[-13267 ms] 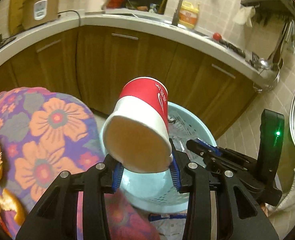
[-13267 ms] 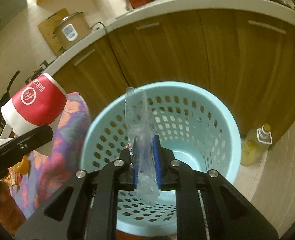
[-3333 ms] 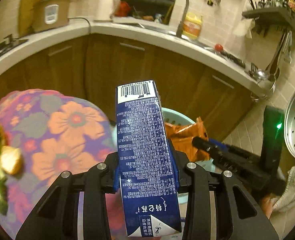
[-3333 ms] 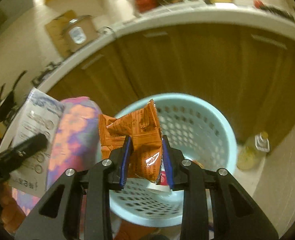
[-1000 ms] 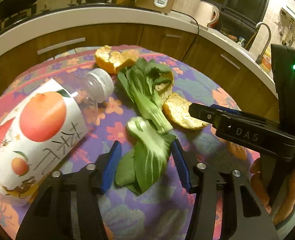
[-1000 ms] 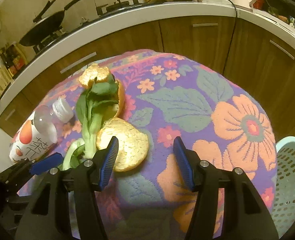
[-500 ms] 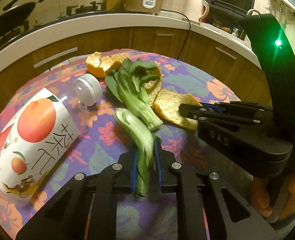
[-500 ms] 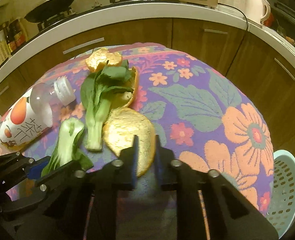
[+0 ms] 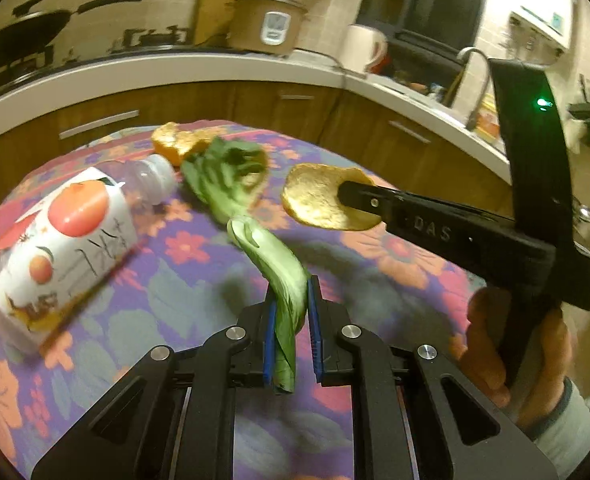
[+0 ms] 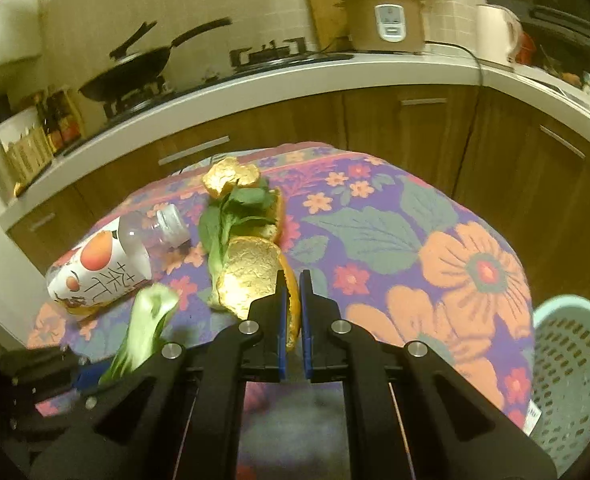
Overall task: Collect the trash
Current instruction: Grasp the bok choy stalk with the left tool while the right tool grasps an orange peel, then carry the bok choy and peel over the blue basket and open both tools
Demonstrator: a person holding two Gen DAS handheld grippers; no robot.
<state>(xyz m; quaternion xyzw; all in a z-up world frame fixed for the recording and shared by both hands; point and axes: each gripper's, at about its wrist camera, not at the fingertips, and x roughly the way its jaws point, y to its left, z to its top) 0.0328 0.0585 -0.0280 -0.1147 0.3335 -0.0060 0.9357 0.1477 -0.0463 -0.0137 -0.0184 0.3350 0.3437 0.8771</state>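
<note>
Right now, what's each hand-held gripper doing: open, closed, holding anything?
Left hand-held gripper: closed on the greens stalk, lifted off the cloth.
Right hand-held gripper: closed on the orange peel.

Floral cloth tablecloth [image 10: 379, 236], perforated plastic basket [image 10: 575, 364], wooden cabinets [image 10: 411, 128]

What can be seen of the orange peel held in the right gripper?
The orange peel is a curved, cup-shaped piece, pale pithy yellow inside with an orange rim. The right gripper is shut on one edge, its blue pads pinching it. In the left wrist view it appears lifted above the flowered tablecloth.
</note>
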